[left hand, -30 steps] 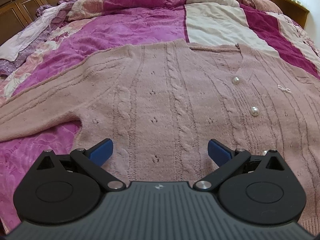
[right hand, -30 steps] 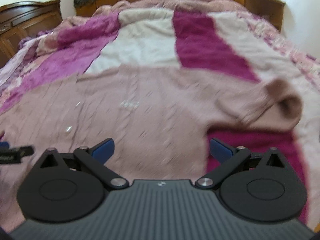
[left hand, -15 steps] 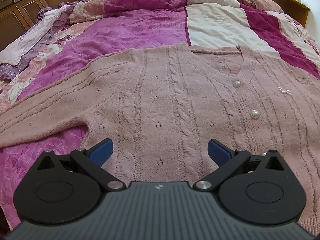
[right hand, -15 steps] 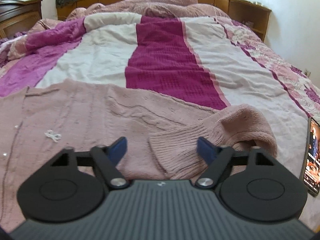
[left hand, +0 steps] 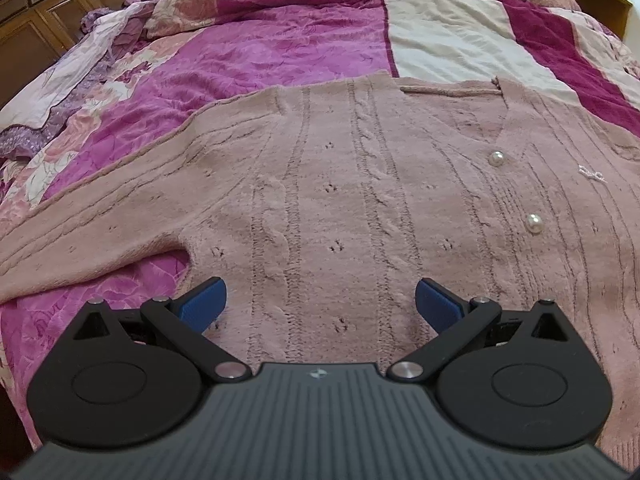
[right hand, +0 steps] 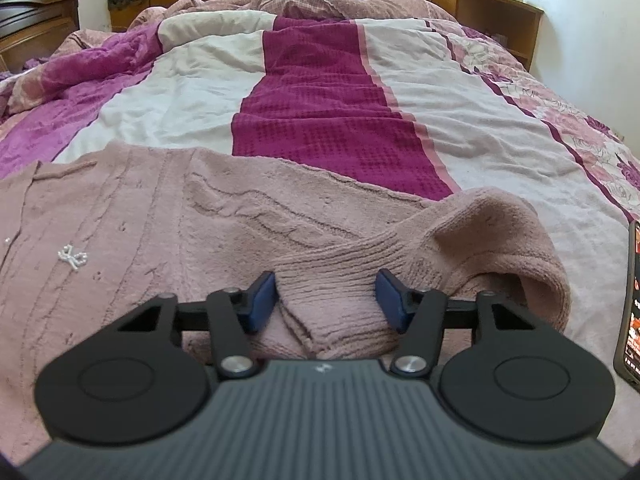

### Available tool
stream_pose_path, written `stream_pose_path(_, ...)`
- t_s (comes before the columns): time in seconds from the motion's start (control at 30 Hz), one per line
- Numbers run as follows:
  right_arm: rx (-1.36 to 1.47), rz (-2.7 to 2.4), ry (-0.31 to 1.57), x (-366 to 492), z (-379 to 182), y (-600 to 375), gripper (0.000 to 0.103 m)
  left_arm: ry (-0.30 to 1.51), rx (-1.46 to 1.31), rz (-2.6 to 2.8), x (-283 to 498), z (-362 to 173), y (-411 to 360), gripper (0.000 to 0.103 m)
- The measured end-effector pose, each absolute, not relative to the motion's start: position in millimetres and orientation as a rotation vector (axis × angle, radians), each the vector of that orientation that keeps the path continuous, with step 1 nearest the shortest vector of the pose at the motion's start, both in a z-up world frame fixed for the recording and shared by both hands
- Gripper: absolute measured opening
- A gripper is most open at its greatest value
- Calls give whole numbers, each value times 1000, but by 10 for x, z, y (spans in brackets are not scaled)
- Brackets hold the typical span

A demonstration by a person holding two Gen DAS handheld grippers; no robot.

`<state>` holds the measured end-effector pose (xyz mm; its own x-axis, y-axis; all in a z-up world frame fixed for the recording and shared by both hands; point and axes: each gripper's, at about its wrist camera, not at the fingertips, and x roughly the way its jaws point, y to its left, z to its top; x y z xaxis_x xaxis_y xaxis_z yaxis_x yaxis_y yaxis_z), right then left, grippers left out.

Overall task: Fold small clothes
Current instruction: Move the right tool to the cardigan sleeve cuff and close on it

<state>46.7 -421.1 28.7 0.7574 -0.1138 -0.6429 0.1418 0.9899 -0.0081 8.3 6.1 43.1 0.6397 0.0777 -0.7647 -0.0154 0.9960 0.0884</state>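
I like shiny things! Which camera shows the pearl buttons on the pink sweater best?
The left wrist view: two round pearl buttons sit sharp and clear on the sweater front. The right wrist view shows only a tiny white speck at its far left edge, too small to tell.

cardigan (left hand: 340,208): fuzzy matt pink knit, cable ribs and small eyelet holes; glossy pearl buttons (left hand: 496,158); tiny white bead bow (right hand: 73,257) sewn on the chest; sleeve cuff (right hand: 332,304) is a coarser ribbed knit. bedspread (left hand: 280,52): cloth patchwork, magenta panels with a crinkled, faintly sheeny embossed look, cream panels plain matt and creased, dark magenta stripe (right hand: 320,112) waffle-textured. left gripper (left hand: 320,304) and right gripper (right hand: 326,300): matt black plastic body with fine ribbing, bright metal pivot pins, blue finely textured pads. cabinet (left hand: 36,12) polished dark wood, headboard shelf (right hand: 480,4) lighter wood. phone (right hand: 632,304) screen glossy
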Motion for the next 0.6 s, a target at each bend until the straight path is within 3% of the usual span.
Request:
stream_pose_path(0.33, 63, -150, 725, 480, 331, -4307, 35, 896, 7, 94, 68, 536, 200, 103)
stream_pose_path(0.47, 122, -155, 736, 487, 388, -4388, 18, 891, 7, 97, 49, 535, 208, 103)
stream_pose_path(0.6, 175, -151, 732, 464, 448, -4459, 16, 891, -6, 94, 38, 537, 226, 103)
